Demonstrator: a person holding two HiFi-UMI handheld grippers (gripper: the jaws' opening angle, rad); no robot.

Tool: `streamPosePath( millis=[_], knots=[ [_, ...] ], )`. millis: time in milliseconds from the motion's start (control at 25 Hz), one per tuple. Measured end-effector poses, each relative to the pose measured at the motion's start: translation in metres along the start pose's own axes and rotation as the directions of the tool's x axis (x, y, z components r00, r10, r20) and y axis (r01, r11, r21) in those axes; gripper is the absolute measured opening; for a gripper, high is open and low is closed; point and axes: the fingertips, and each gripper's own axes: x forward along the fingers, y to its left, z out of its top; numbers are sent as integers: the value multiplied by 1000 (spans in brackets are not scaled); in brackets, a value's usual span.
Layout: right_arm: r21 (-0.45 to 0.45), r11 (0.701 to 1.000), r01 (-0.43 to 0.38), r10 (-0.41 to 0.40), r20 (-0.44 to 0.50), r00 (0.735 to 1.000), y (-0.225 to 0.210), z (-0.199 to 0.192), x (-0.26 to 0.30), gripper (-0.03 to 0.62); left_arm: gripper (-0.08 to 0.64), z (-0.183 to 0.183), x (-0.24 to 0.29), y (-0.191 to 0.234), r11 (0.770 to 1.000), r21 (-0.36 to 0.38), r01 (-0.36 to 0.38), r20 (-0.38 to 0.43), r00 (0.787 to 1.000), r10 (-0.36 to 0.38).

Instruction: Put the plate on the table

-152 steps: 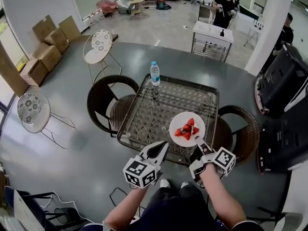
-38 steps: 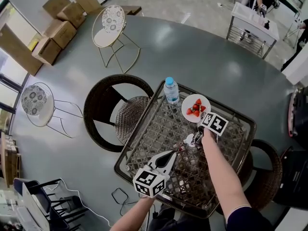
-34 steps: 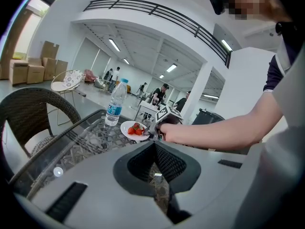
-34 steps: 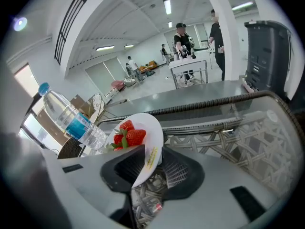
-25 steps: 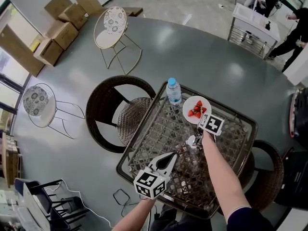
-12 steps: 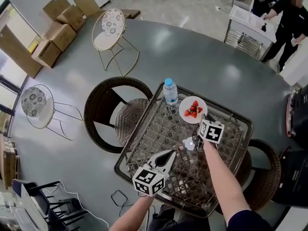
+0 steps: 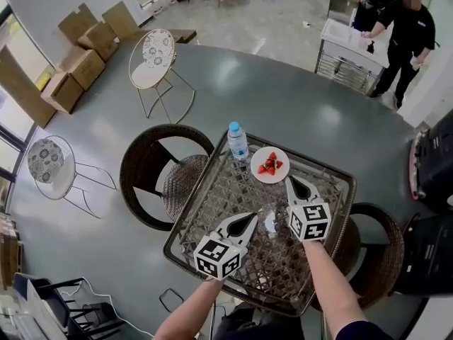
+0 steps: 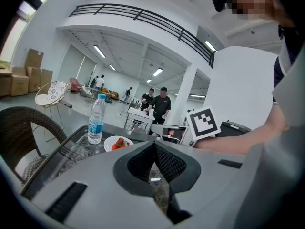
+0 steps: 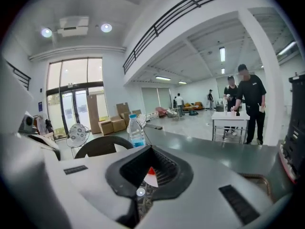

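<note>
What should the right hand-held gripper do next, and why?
Probably draw back from the plate. It already sits on the table with its strawberries, beside the water bottle, and the right hand-held gripper is apart from it, jaws together and empty.

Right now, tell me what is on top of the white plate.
A small heap of red strawberries lies on the white plate, near its middle. The plate surface under them is covered, and their exact number is too small to tell.

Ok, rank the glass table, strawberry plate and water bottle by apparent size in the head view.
1. glass table, by far the largest
2. strawberry plate
3. water bottle, smallest, though not far off the plate
</note>
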Motion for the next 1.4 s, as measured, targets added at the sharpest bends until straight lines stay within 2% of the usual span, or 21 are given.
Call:
streamPosePath(
  millis=[240,600,1000,1400],
  knots=[
    [-50,997,-58,64,116,991,36,38,-68,5,6,23,-12,-36,997,54,61,31,998,-62],
    [-114,991,-66,90,223,971,78,75,-145,5,6,44,-47,-75,991,88,99,84,991,-107],
    [-121,991,-58,90,280,956,88,96,-182,5,6,55,-66,-95,989,103,106,109,987,-117],
    [-134,987,-84,120,291,949,101,105,-193,5,6,62,-78,-106,986,135,100,116,986,-116]
  ],
)
